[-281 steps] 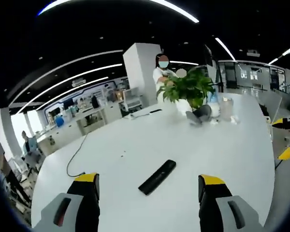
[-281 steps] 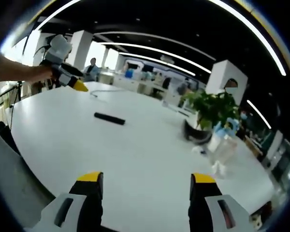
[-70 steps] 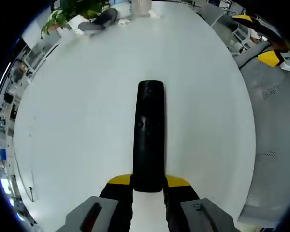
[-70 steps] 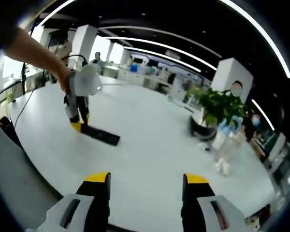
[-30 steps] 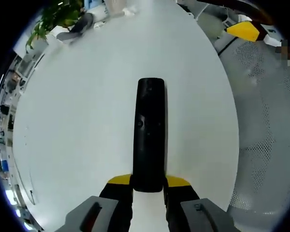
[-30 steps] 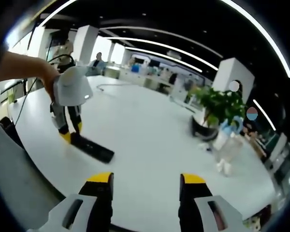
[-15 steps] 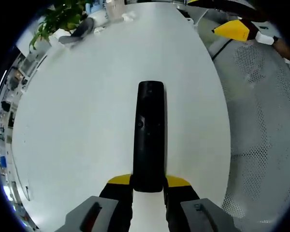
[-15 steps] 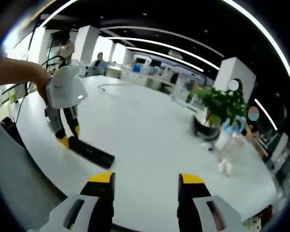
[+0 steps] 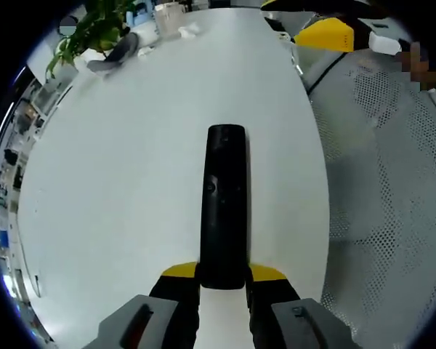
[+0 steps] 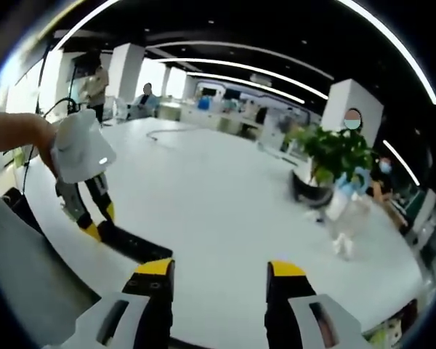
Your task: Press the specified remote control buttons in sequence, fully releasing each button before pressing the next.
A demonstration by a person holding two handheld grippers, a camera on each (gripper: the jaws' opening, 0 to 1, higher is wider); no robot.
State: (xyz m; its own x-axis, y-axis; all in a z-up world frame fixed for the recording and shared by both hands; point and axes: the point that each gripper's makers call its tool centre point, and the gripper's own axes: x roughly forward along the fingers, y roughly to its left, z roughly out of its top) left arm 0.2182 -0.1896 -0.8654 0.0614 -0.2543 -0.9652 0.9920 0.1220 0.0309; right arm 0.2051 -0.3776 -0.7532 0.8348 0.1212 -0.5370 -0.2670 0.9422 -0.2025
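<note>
Remote [image 9: 225, 211] clamped in left gripper [image 9: 223, 275], near table [image 9: 116, 182] edge.

White table [image 9: 116, 182], potted plant [image 10: 333, 161], white pillar [image 10: 352, 109], seated person [image 10: 147, 98]

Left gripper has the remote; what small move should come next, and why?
Probably bring the right gripper toward the remote to press a button: the left gripper grips its near end, and the right one hangs apart, jaws open.
</note>
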